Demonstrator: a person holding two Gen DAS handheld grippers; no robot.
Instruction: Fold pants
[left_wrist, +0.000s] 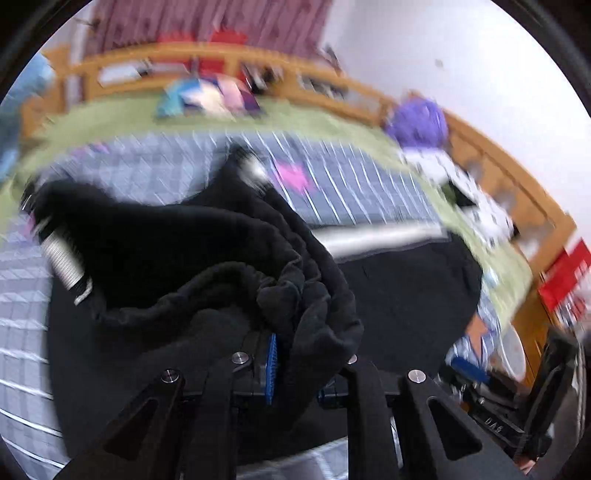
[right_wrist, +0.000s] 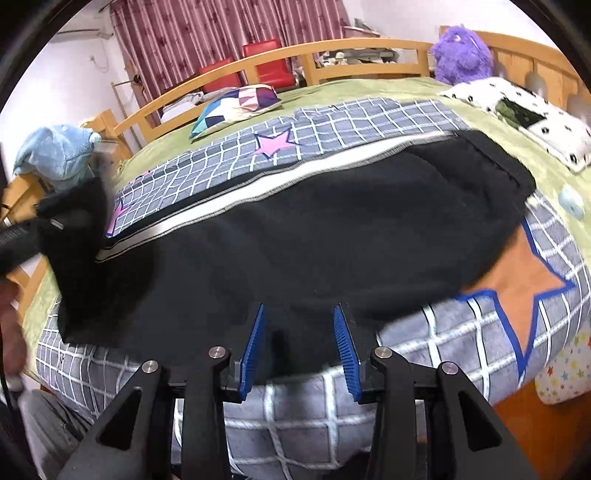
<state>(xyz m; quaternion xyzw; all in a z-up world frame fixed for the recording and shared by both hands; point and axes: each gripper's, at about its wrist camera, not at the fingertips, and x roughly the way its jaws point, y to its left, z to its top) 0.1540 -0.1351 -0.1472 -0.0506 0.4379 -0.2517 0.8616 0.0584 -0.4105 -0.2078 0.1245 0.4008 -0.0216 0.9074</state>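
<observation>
1. The black pants (right_wrist: 314, 236) lie across the checked blanket (right_wrist: 369, 118) on the bed; no readable label shows.
2. Left gripper (left_wrist: 295, 369) jaws are clamped on bunched pants fabric, one pad hidden.
3. Right gripper (right_wrist: 301, 347) jaws stand wide over the near edge.
4. The left view is motion-blurred.

I read the pants (right_wrist: 314, 236) as matt black fleece, soft nap, with a smooth grey-white woven stripe along one edge. Quilt (right_wrist: 369, 122) is matt grid-print cloth with stitched star patches, over a matt green sheet (right_wrist: 369, 88). Bed frame (right_wrist: 332, 55) is varnished light wood, slight sheen. Right gripper (right_wrist: 300, 347): matt black plastic links, bright metal pivot pins, blue ribbed rubbery pads on the fingers (right_wrist: 254, 347). Left gripper (left_wrist: 291, 363) same build, its pads mostly buried in fleece. Purple toy (right_wrist: 461, 51) is shaggy plush.
</observation>
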